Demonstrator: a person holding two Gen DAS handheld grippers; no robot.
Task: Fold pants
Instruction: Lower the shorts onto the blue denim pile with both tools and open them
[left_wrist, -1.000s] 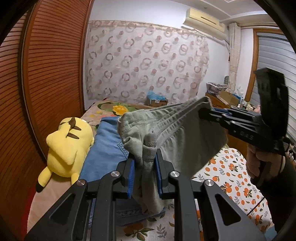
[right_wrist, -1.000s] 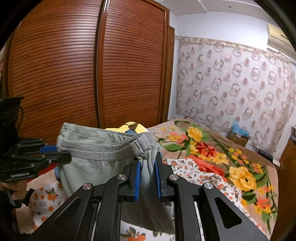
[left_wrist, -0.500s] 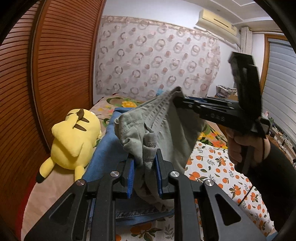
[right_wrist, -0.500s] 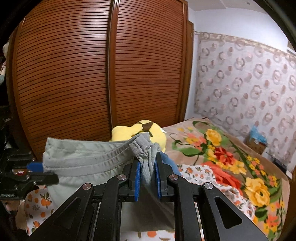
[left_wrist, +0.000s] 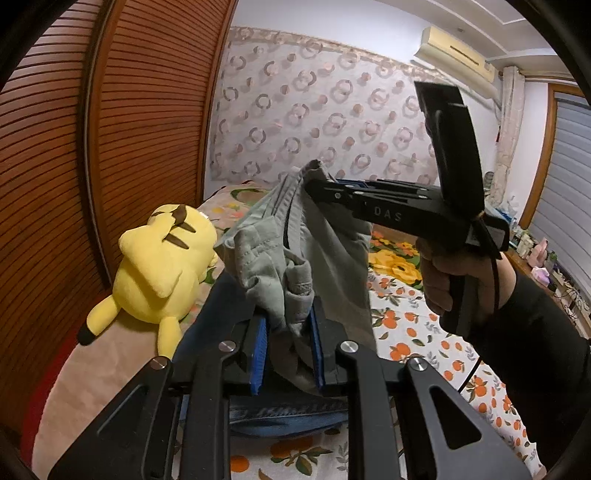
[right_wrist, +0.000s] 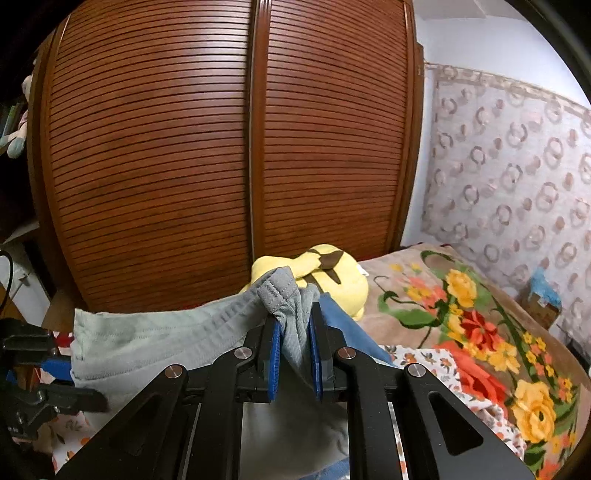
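Grey-green cotton is what you have in both tools: the pants hang in the air over the bed, clear of it, with the waistband stretched between your two grips

Far left in the left wrist view is the wooden wardrobe, then the yellow plush toy lying on the bed, then a pair of blue jeans spread just under the hanging fabric. Your left gripper is clamped on a bunched corner of the waistband, blue pads pressed into the cloth. Further right, your right gripper has its jaws closed on the opposite corner, with your right hand on its handle

The right wrist view agrees: the left gripper pins one end at the far left, and the right one bites a thick fold at centre

What could go wrong, as I judge it:
- The left grip holds a lumpy wad rather than a flat edge, so a sharp tug could pull the cloth through the pads and drop that corner
- Bringing the two corners together unevenly would set a crooked fold
- Lowering the pants where they hang would land them on the jeans, or brush the toy, and the layers could drag each other

Containers: none close by. A small cardboard box sits beyond the bed at the right, with something blue on top; I cannot tell what is inside
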